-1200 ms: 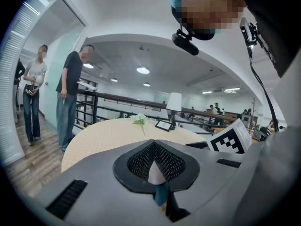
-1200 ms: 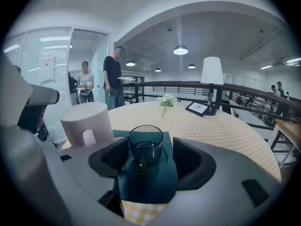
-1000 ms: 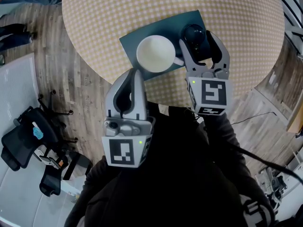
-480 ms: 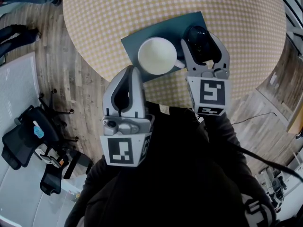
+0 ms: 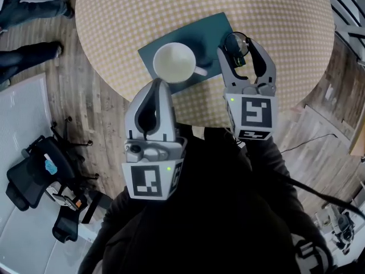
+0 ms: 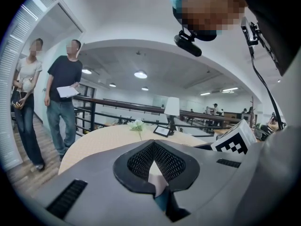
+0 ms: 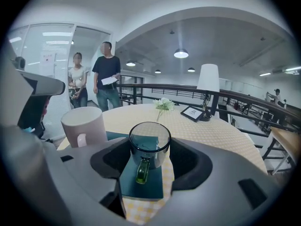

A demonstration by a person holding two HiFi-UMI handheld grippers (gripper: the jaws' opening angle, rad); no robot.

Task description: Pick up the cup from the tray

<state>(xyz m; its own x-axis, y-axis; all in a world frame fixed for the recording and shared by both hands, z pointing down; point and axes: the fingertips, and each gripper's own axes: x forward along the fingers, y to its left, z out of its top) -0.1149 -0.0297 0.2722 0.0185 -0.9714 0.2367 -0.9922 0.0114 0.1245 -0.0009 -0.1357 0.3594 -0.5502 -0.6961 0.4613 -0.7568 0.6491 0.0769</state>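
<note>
Clamping upright glass cup (image 7: 149,140), handle toward person, right hand-held gripper (image 7: 150,149) part-open; left hand-held gripper (image 6: 153,149) closed, empty.

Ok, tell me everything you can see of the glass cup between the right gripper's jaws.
The glass cup is round and clear with a smoky tint, upright, and looks empty. The right gripper clamps its sides, with the green handle facing back between the jaws. It sits over the teal tray; whether its base touches the tray I cannot tell.
</note>
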